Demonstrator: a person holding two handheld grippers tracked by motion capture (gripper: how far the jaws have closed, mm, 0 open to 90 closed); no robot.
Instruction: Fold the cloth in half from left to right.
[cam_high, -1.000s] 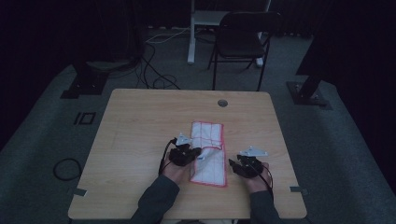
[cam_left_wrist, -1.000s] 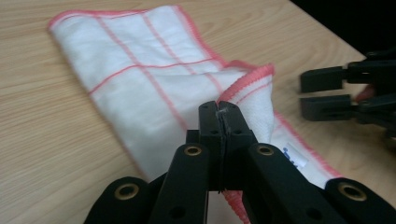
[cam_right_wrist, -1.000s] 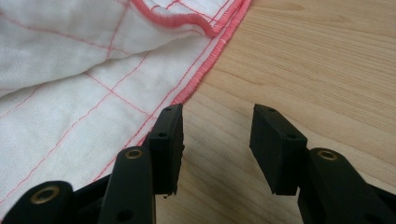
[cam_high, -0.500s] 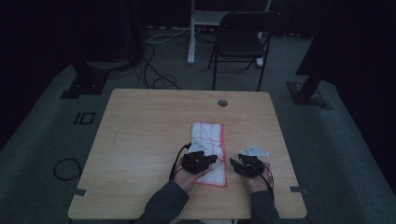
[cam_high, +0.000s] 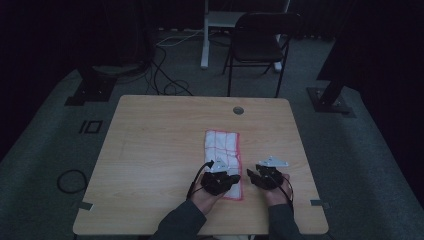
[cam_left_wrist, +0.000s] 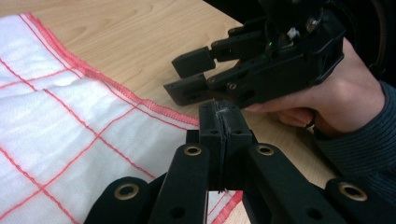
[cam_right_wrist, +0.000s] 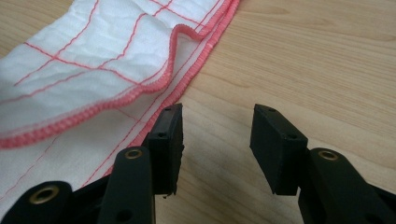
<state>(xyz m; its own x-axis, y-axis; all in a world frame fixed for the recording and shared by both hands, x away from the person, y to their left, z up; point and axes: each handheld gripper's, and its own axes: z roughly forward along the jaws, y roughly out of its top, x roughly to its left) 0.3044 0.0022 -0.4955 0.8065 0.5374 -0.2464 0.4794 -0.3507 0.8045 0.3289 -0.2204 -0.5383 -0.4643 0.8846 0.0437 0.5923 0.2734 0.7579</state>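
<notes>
Left gripper view: left tool (cam_left_wrist: 220, 116) pinched tight over the cloth (cam_left_wrist: 60, 135) near its corner, though cloth between the jaws isn't clear. Right tool (cam_right_wrist: 217, 140) gapes open on bare tabletop (cam_right_wrist: 303, 60), cloth edge just beside one jaw. Risk: lifting now could drag the fold crooked.

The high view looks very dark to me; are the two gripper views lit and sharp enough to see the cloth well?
High view: dim and underexposed, the cloth a pale patch on the table. Left gripper view: bright, cloth weave and red grid clear, the left tool near the lens slightly soft. Right gripper view: bright and even, the red hem crisp, the right tool casting only faint shadow, no glare.
</notes>
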